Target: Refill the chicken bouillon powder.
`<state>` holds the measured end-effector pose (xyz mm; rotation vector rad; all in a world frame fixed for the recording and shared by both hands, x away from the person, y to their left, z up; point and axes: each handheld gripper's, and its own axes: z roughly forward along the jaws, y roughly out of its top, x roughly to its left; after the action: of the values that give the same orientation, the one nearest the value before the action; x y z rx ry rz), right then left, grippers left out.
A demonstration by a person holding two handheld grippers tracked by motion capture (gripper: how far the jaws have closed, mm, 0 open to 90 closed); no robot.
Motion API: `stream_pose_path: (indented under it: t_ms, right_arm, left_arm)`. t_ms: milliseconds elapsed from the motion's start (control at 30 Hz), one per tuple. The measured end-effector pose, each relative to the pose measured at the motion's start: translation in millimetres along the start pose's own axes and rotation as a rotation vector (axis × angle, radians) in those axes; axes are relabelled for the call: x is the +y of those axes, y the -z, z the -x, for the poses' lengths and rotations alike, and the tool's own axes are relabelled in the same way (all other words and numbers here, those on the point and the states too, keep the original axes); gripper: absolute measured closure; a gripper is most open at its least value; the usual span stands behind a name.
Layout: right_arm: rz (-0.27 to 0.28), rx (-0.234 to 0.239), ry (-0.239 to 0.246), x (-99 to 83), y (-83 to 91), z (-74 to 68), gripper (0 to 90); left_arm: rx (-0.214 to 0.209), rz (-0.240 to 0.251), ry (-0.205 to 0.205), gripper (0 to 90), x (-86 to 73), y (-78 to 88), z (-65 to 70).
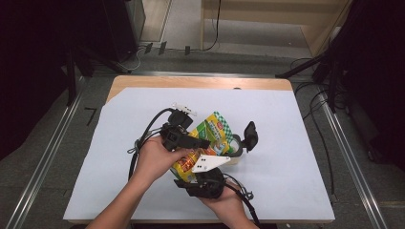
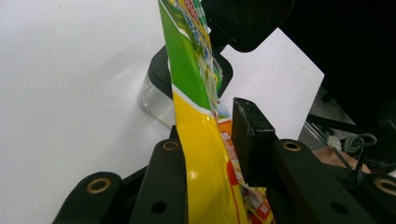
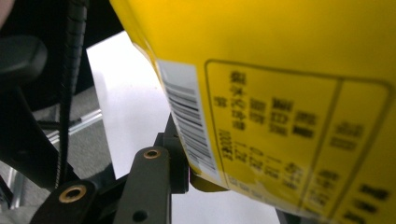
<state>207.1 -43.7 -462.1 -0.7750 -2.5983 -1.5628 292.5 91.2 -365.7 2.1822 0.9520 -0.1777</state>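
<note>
Both grippers pinch pouch (image 1: 206,138) over clear container (image 2: 156,95): L gripper (image 2: 219,135) jaws closed on edge, R gripper (image 3: 187,172) clamps bottom; next prob. tip into container w/ grip kept.

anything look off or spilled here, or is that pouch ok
Nothing is spilled or visibly damaged. The yellow-and-green pouch is held up off the white table cover between the left tool and the right tool, tilted over a clear container whose black lid stands open. That looks deliberate rather than odd.
</note>
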Motion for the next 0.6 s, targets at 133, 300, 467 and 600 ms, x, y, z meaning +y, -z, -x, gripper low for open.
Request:
stream_pose_path:
  t_ms: [133, 300, 467, 600]
  right_arm:
    - [0.019, 0.023, -0.023, 1.4, 3.5, 0.5, 67.6]
    - [0.026, 0.042, -0.034, 5.0, 7.0, 2.5, 67.1]
    - [0.028, 0.061, -0.047, 12.0, 9.6, 6.9, 67.0]
    - [0.046, 0.078, -0.056, 17.2, 9.5, 10.4, 67.1]
  left_arm:
    - [-0.037, -0.002, 0.035, 68.2, 1.7, 1.5, -3.5]
    - [-0.085, -0.020, 0.081, 62.7, 7.6, 1.4, -10.5]
    - [-0.137, -0.005, 0.098, 59.2, 13.5, 2.7, -17.9]
    - [-0.157, 0.008, 0.123, 54.8, 17.7, 5.7, -22.9]
